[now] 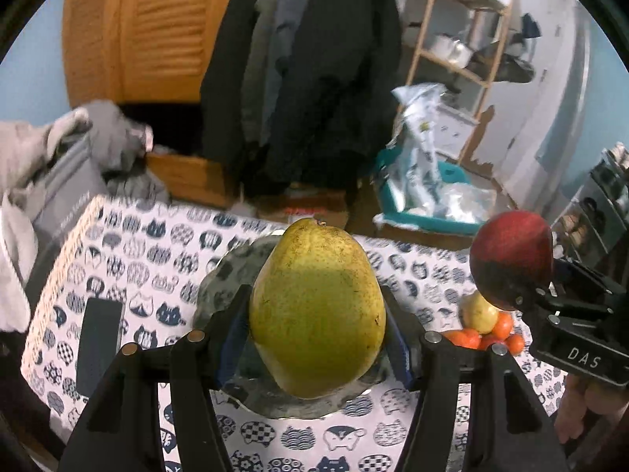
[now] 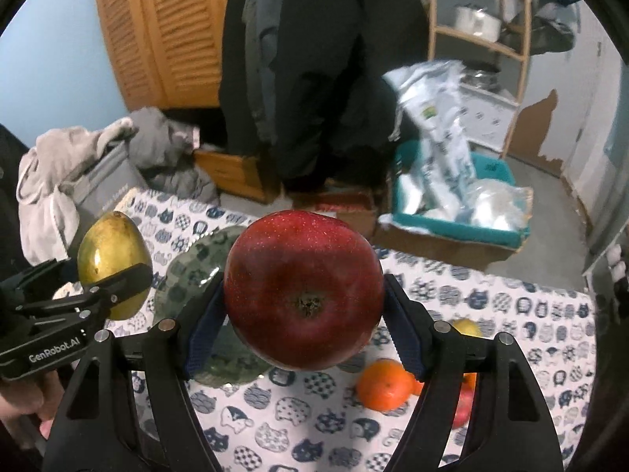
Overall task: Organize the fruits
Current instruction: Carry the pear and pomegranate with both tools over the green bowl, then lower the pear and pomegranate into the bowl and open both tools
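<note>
The left gripper (image 1: 318, 322) clamps a mango (image 1: 316, 306) at frame centre and the right gripper (image 2: 304, 314) an apple (image 2: 302, 289), both over the green plate (image 2: 184, 275); carrying step; next, seemingly, lowering each fruit onto it.

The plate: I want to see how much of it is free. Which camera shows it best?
The right wrist view: the plate shows beside the apple. In the left wrist view the pear hides most of the plate.

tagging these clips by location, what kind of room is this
Probably a lived-in room at home, used for storage: dark coats hang by a louvred wooden door, a wooden shelf rack holds a pot, and clothes are piled beside a table under a cat-print cloth.
</note>
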